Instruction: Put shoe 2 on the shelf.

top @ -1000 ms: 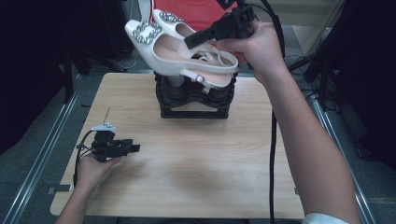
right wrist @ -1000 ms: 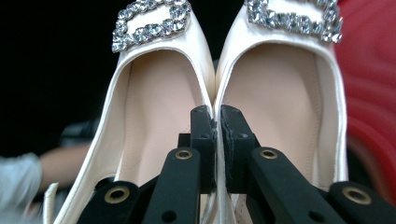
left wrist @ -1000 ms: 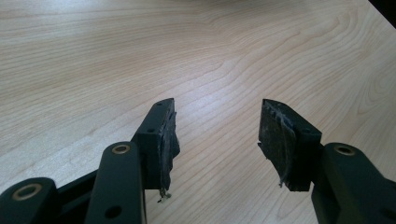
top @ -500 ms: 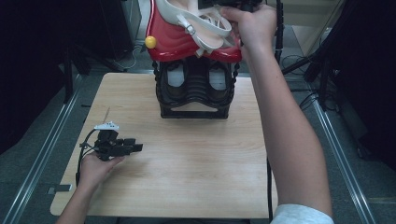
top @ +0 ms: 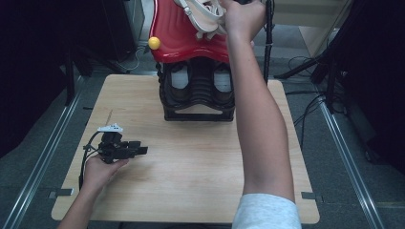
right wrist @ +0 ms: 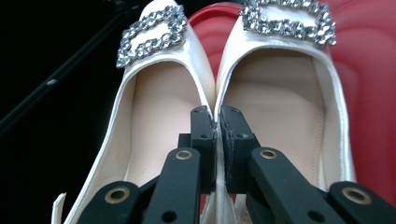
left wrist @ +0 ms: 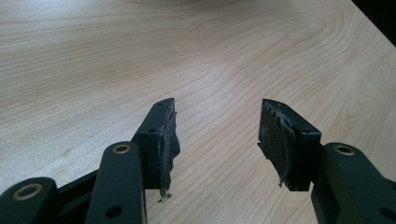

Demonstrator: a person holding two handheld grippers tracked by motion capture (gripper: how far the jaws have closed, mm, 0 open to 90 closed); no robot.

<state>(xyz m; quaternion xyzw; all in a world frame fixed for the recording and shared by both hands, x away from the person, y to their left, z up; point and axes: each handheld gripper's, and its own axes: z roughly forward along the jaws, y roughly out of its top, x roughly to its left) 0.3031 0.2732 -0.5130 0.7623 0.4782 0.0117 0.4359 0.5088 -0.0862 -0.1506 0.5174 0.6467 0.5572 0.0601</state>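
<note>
Spanning most of the high view, the wooden table [top: 191, 191] carries a black rack [top: 198, 93] at its far edge, with a red shelf [top: 179, 38] rising above the rack and a small yellow knob [top: 154, 43] at the shelf's left side. Dark shoes [top: 179, 86] sit in the rack's compartments below the red part. The person's right arm [top: 258, 133] stretches up from the bottom of that view, over the table and past the rack, so that the right hand [top: 243, 16] is up at the red shelf, holding the white shoes [top: 203, 16] against its top. In the right gripper view the right gripper [right wrist: 217, 126] has its two jaws pressed together on the touching inner walls of the pair [right wrist: 215, 93], one shoe on each side of the jaws, with the jewelled buckles [right wrist: 152, 32] at the toes pointing away and the red surface [right wrist: 373, 93] behind and to the right of them. Well apart from all this, the left hand [top: 98, 169] rests at the near left of the table, holding the left gripper [top: 138, 150] low over the bare wood. In the left gripper view its jaws stand wide apart with nothing between them, and worn, frayed pads [left wrist: 275, 135] line their inner faces.
</note>
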